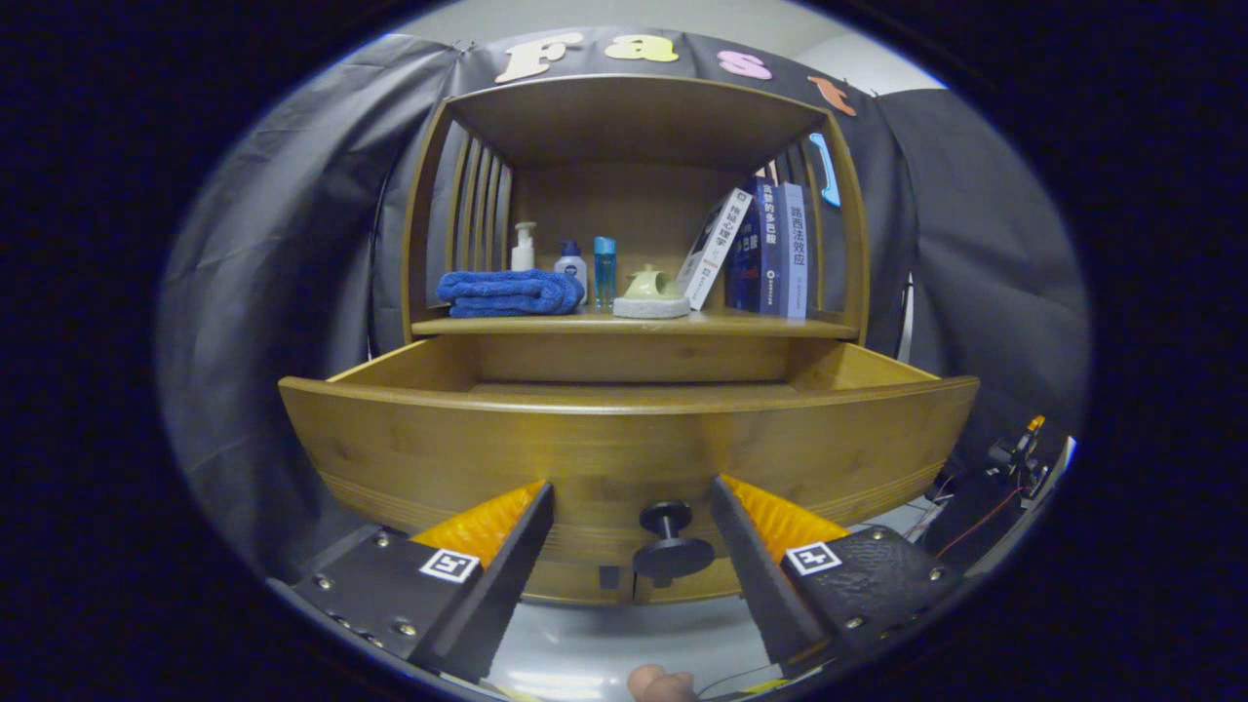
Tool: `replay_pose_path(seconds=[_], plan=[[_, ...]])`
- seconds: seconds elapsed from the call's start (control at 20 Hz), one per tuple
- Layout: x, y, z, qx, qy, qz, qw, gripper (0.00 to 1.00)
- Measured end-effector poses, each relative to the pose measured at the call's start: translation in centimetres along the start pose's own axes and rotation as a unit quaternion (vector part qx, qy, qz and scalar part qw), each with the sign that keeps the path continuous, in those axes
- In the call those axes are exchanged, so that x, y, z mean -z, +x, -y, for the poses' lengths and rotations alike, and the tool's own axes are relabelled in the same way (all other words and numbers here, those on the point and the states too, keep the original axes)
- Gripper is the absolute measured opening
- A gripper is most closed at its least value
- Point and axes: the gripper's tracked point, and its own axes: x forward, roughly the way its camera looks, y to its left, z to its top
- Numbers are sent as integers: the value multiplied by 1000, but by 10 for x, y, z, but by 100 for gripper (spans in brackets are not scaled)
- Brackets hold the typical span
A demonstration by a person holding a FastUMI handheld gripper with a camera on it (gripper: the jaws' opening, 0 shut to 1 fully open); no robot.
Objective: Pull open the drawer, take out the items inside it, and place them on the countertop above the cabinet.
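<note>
gripper view: wooden drawer (624, 439) pulled open.

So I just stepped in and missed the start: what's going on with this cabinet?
A person is working a hand-held gripper at a wooden cabinet. Its drawer is already pulled out, and the open fingers sit to either side of the drawer's knob without pressing on it. From this low angle the drawer's contents are hidden behind its front. The countertop above holds a folded blue towel, bottles, a small ceramic piece and books.
</note>
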Motion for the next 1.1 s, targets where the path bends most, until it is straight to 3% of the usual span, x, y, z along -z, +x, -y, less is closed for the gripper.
replay_pose_path(seconds=[1.1], plan=[[-23, 91, -11, 5, 22, -13, 1000, 99]])
